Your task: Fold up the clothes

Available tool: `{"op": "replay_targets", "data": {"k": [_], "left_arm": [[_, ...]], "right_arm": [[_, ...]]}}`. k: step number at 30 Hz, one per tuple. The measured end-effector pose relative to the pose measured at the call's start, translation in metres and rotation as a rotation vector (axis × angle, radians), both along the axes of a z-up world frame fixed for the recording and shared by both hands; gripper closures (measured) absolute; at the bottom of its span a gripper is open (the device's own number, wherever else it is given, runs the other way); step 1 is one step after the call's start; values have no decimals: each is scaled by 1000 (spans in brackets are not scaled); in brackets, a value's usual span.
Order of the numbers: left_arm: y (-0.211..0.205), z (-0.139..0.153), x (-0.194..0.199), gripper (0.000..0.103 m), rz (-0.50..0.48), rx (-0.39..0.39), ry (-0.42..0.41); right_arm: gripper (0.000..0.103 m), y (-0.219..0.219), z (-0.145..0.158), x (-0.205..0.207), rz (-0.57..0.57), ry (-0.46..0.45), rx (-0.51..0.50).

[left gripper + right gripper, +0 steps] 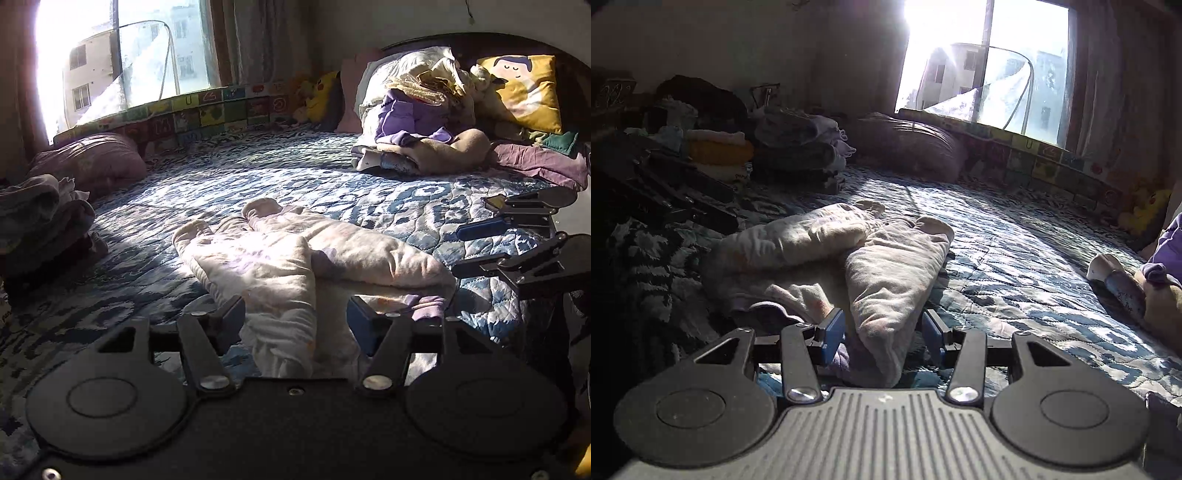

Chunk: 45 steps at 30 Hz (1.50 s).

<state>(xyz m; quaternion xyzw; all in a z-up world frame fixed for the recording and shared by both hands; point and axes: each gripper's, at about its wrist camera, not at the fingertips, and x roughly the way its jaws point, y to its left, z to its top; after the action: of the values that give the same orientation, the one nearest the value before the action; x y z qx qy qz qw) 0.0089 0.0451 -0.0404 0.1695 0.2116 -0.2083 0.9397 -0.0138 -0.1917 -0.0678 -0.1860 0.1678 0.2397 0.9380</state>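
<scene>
Left wrist view: the pale garment (295, 258) is spread at frame centre on the quilt (369, 192), straddled by the released left gripper (295, 317). The right gripper (882, 328) is likewise released around one leg; only one layer might be pinched, undoing the fold.

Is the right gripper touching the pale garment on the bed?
Cannot tell. In the right wrist view the right gripper has open jaws straddling the pale garment, but shadow hides whether either pad meets the cloth.
</scene>
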Motion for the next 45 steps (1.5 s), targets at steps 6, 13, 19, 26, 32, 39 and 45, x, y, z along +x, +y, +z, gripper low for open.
{"op": "replay_targets", "data": {"k": [6,13,19,26,32,39,45], "left_arm": [[-24,-50,-22,38,-141,511,-80],[-37,-96,-21,34,-156,818,-283],[-31,-98,-20,26,-219,854,-415],[-26,-93,-13,26,-240,915,-497],[-22,-98,-14,26,-271,927,-511],[-12,-102,-14,34,-324,963,-535],[-26,-109,-1,63,-326,1003,-559]], "right_arm": [[51,20,-28,-2,-28,-23,-315],[40,28,-49,0,-20,-91,-439],[40,31,-57,0,31,-214,-447],[38,29,-54,0,25,-317,-505],[44,25,-58,-8,104,-395,-581],[63,19,-61,-1,188,-348,-582],[84,33,-56,6,176,-294,-570]]}}
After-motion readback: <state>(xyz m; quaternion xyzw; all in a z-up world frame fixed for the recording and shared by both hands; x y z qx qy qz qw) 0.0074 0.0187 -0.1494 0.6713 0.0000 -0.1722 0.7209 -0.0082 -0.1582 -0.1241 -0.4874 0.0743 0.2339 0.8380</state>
